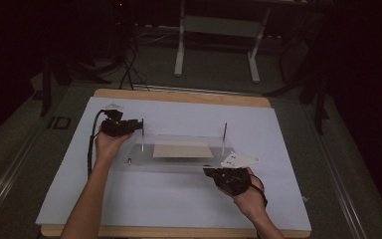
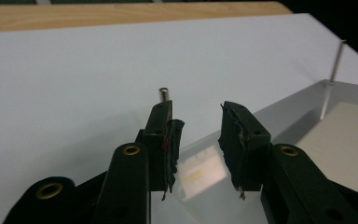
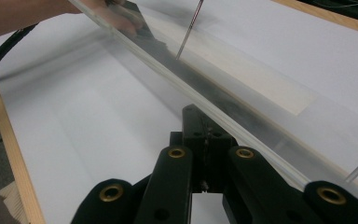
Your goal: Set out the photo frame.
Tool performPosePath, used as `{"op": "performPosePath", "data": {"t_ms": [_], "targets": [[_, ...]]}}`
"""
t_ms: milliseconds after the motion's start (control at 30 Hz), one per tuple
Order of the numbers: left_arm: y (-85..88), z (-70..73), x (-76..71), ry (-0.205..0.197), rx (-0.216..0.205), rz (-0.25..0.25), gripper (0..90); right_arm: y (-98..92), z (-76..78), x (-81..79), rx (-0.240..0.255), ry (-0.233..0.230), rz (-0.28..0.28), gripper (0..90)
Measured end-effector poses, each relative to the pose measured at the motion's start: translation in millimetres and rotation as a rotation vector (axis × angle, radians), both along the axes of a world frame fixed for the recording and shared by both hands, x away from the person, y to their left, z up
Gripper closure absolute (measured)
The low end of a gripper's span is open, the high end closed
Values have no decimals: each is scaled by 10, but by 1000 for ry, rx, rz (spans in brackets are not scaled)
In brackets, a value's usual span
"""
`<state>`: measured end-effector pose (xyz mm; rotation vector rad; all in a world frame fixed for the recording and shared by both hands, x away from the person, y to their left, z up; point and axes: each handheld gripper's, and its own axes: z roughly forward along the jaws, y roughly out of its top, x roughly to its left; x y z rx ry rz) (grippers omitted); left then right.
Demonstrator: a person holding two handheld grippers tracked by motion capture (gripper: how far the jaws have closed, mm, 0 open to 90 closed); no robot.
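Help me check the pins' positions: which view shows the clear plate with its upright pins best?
The high view: the whole clear plate lies flat on the white sheet, pins at its corners. The left gripper view shows one corner past the open left tongs; the right gripper view shows its near edge, blurred, beside the shut right tongs.

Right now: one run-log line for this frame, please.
left gripper open at pin | right gripper shut, at near edge of clear plate | tan sheet on plate | white mat under all
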<state>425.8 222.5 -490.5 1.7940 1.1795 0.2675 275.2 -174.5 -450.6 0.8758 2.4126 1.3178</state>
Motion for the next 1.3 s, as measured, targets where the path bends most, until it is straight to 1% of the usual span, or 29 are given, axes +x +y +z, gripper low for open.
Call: {"op": "performPosePath", "data": {"t_ms": [100,200,233,300,400,467,533,600,667,733,767,800,900,967,1033,1167,1200,1267,1300], "targets": [[40,1,-79,-11,15,-9,613,0,18,15,2,-2,0,900],[102,-7,-170,-24,-6,-9,593,1,35,27,7,-2,-3,900],[118,-10,-201,-31,-7,-5,591,0,41,31,7,-3,-4,900],[133,-16,-262,-45,17,7,592,-1,54,42,8,-6,-3,900],[158,-25,-351,-66,28,13,590,-3,80,63,11,1,-3,900],[175,-27,-409,-79,25,13,590,-5,98,78,14,-2,-5,900],[198,-29,-467,-100,15,7,635,-7,116,92,18,-3,-8,900],[220,-30,-508,-113,6,10,654,-6,132,103,20,-2,-11,900],[240,-29,-547,-125,-15,4,666,-5,147,115,19,-5,-12,900],[250,-27,-583,-134,-26,-6,681,-3,164,128,18,-7,-15,900],[250,-26,-601,-138,-27,-11,690,-1,171,134,20,-7,-18,900],[244,-27,-620,-143,-19,-8,689,-2,180,142,23,-8,-18,900],[240,-39,-666,-141,10,-2,685,-1,206,166,25,-14,-21,900],[244,-59,-690,-138,9,5,654,0,228,184,23,-11,-21,900],[248,-79,-711,-134,20,6,627,1,242,198,18,-14,-18,900],[241,-105,-749,-128,39,-4,618,-1,268,220,19,-16,-27,900],[235,-108,-757,-129,34,-7,610,-2,275,228,18,-18,-28,900],[231,-108,-763,-133,37,-12,592,-2,281,236,19,-19,-31,900],[217,-108,-774,-137,50,-16,592,-3,288,243,19,-19,-33,900]]}}
